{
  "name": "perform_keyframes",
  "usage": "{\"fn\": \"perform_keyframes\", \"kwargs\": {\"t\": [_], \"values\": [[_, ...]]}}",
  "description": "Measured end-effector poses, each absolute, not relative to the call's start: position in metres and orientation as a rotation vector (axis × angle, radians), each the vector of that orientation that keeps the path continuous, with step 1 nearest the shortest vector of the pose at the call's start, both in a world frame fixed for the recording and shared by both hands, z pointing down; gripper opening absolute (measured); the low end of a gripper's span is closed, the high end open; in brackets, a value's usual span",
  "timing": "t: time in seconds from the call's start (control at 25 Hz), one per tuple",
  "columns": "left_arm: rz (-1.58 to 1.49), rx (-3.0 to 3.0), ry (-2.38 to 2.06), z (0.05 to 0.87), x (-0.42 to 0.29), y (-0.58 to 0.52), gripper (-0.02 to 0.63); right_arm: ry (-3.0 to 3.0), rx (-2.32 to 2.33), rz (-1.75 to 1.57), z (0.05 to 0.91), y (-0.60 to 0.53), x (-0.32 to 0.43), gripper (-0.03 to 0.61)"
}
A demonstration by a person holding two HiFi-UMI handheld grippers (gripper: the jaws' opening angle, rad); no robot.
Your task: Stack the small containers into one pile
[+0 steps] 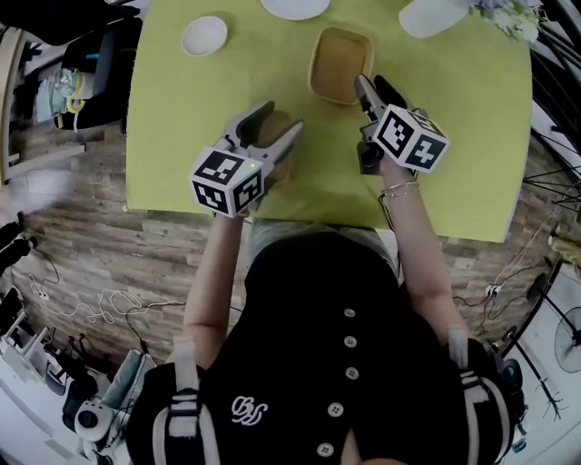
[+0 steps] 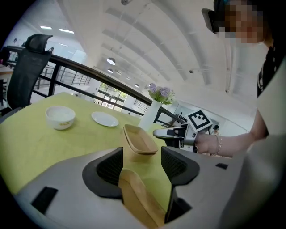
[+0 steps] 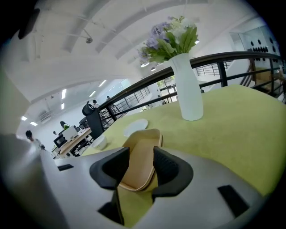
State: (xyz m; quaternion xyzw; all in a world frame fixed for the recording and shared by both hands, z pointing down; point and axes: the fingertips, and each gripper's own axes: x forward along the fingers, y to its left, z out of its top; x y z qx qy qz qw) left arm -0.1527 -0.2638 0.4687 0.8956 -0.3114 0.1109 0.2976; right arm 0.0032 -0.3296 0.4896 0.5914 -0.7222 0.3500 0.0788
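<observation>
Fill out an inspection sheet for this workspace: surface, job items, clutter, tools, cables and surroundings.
Surface: yellow-green tablecloth, lying flat, no spills seen.
Job's things: tan tray on the cloth; second tan container between the left tool's jaws.
Clutter: white bowl, white plate and white vase with flowers, all at the far side.
Grippers: left tool open, cloth showing between the container and one pad; right tool open, the tray's edge between its jaws.
Cables: loose cables on the floor at the left, more at the right.
Surroundings: wood-pattern floor, railing, office chair.
</observation>
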Motion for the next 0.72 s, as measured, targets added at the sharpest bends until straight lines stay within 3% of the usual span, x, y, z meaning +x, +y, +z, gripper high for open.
{"fn": "perform_keyframes", "kwargs": {"t": [0.28,0.4,0.72], "values": [[0.395,2.346,-0.945,0.477,-0.184,-0.250,0.265,-2.317,1.621,0.955,0.465,-0.301,-0.023,0.165],[0.436,2.343,-0.989,0.479,-0.200,-0.246,0.233,-2.355,1.535,0.891,0.460,-0.289,-0.038,0.153],[0.527,2.243,-1.060,0.498,-0.234,-0.230,0.249,-2.433,1.360,0.851,0.459,-0.257,-0.069,0.121]]}}
